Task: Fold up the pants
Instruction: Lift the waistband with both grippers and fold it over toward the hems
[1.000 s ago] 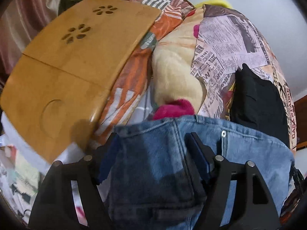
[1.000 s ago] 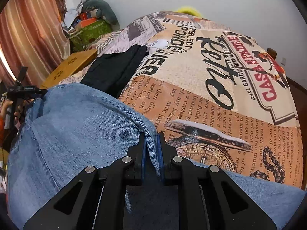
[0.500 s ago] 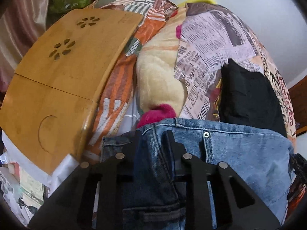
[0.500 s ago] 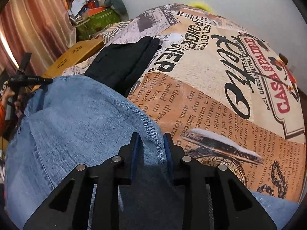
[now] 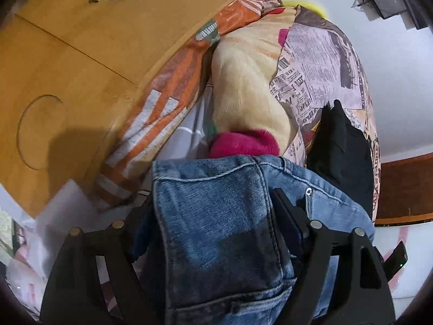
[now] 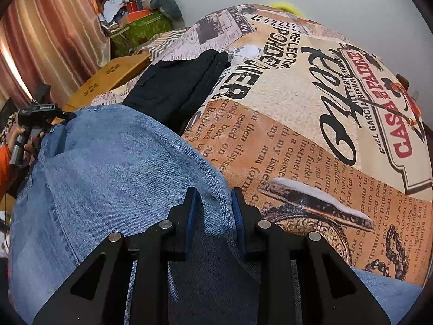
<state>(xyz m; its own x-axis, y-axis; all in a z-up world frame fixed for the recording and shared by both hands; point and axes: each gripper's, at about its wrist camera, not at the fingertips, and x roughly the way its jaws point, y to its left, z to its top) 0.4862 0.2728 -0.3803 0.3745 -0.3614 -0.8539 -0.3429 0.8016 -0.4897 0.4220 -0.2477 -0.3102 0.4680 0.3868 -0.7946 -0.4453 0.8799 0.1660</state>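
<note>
Blue jeans [image 5: 216, 243] lie on a newspaper-print bedspread [image 6: 311, 108]. In the left wrist view their waistband corner sits between the fingers of my left gripper [image 5: 213, 203]. Its jaws are opening and stand wide, and the pads are off the denim. In the right wrist view the jeans [image 6: 108, 176] spread to the left, and a ridge of their edge runs between the fingers of my right gripper [image 6: 214, 193]. Those jaws stand a little apart and do not pinch the cloth. At the far left a hand holds the left gripper [image 6: 29, 124].
A folded black garment [image 6: 176, 89] lies on the bed just beyond the jeans. A wooden lap table [image 5: 81, 54] rests to the left, beside a cream blanket [image 5: 243, 86] with a pink part [image 5: 243, 143]. Curtains and clutter stand at the back left.
The left gripper closed on the waistband half a second ago and has now spread wide again. The right jaws, shut on the denim edge a second ago, have parted.
</note>
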